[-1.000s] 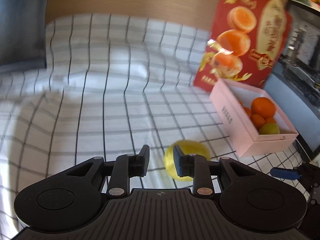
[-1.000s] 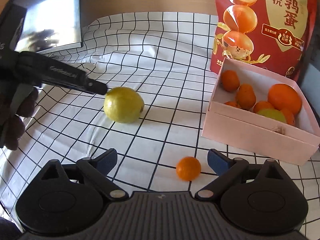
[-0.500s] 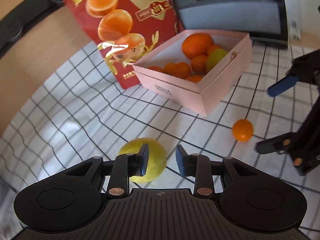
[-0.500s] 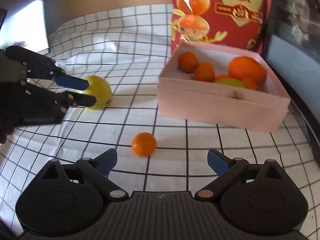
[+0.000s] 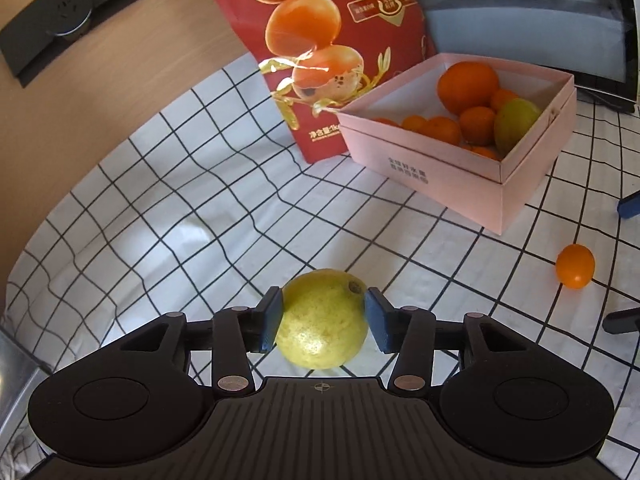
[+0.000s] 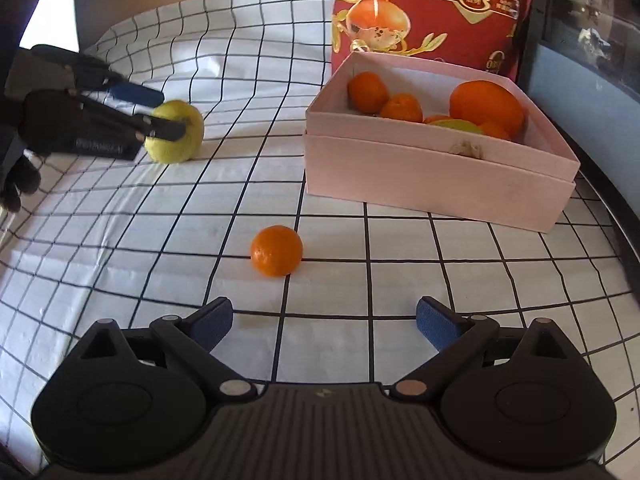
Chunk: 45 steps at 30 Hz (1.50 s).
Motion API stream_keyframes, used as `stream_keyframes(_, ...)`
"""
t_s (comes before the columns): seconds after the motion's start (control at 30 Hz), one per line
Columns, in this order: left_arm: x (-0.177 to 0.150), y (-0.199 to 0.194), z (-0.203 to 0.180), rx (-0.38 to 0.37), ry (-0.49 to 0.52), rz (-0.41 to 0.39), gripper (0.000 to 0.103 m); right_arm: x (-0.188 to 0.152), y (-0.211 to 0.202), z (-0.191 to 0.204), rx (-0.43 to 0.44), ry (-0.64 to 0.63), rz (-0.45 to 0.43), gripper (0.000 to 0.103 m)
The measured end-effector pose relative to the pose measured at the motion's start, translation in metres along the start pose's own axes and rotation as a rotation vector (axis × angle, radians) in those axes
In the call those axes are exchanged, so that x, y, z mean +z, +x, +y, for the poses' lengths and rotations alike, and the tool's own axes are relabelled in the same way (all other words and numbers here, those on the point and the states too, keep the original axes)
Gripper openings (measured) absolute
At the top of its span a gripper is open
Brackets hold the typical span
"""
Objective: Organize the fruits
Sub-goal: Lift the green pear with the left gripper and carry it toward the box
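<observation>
Left hand-held gripper pinches the lemon left of the box: squeeze evenly at its widest; right hand-held gripper gapes empty.

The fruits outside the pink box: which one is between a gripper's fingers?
The yellow-green fruit, sitting between the left gripper's blue pads. The small orange lies alone on the cloth, ahead of the open right gripper.

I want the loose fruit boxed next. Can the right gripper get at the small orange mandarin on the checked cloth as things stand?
Probably yes. The small orange mandarin lies alone on the checked cloth, straight ahead of the open right gripper. The pink cardboard box sits well behind it, and the left gripper is off at the yellow-green lemon.
</observation>
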<state>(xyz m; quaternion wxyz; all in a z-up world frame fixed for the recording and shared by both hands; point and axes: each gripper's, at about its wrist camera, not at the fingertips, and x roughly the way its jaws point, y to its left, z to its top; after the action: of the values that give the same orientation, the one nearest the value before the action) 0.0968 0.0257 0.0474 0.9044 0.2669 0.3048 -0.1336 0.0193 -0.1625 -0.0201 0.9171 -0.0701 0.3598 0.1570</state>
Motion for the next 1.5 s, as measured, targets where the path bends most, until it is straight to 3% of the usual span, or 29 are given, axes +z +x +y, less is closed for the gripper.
stream_keyframes(0.13, 0.003, 0.005, -0.005, 0.003, 0.000, 0.008, 0.057, 0.000, 0.001, -0.002, 0.010, -0.001, 0.009, 0.103)
stream_keyframes(0.2, 0.006, 0.011, -0.007, -0.003, 0.005, 0.031, 0.073, 0.000, 0.001, -0.002, 0.011, -0.003, 0.012, 0.103)
stream_keyframes(0.3, 0.008, 0.021, -0.010, -0.011, 0.028, 0.077, 0.086, -0.002, 0.000, -0.002, 0.015, -0.009, 0.005, 0.103)
stream_keyframes(0.43, 0.009, 0.035, 0.000, 0.000, 0.019, 0.133, 0.086, -0.005, -0.001, -0.004, 0.028, -0.022, -0.002, 0.103)
stream_keyframes(0.6, 0.006, 0.050, 0.027, -0.008, -0.110, 0.178, 0.081, -0.008, -0.002, -0.003, 0.024, -0.019, -0.014, 0.103)
stream_keyframes(0.7, 0.003, 0.053, 0.040, 0.009, -0.178, 0.176, 0.068, -0.011, -0.003, -0.003, 0.021, -0.016, -0.025, 0.103)
stream_keyframes(0.9, -0.004, 0.055, 0.060, -0.039, -0.312, 0.175, 0.067, -0.015, -0.006, -0.005, 0.018, -0.008, -0.039, 0.103)
stream_keyframes(1.23, -0.017, 0.043, 0.067, -0.014, -0.490, 0.133, 0.067, -0.009, -0.003, -0.005, 0.022, -0.016, 0.007, 0.103)
stream_keyframes(1.5, -0.041, 0.005, 0.051, -0.142, -0.650, 0.109, 0.067, -0.008, -0.002, -0.004, 0.005, -0.007, 0.021, 0.103)
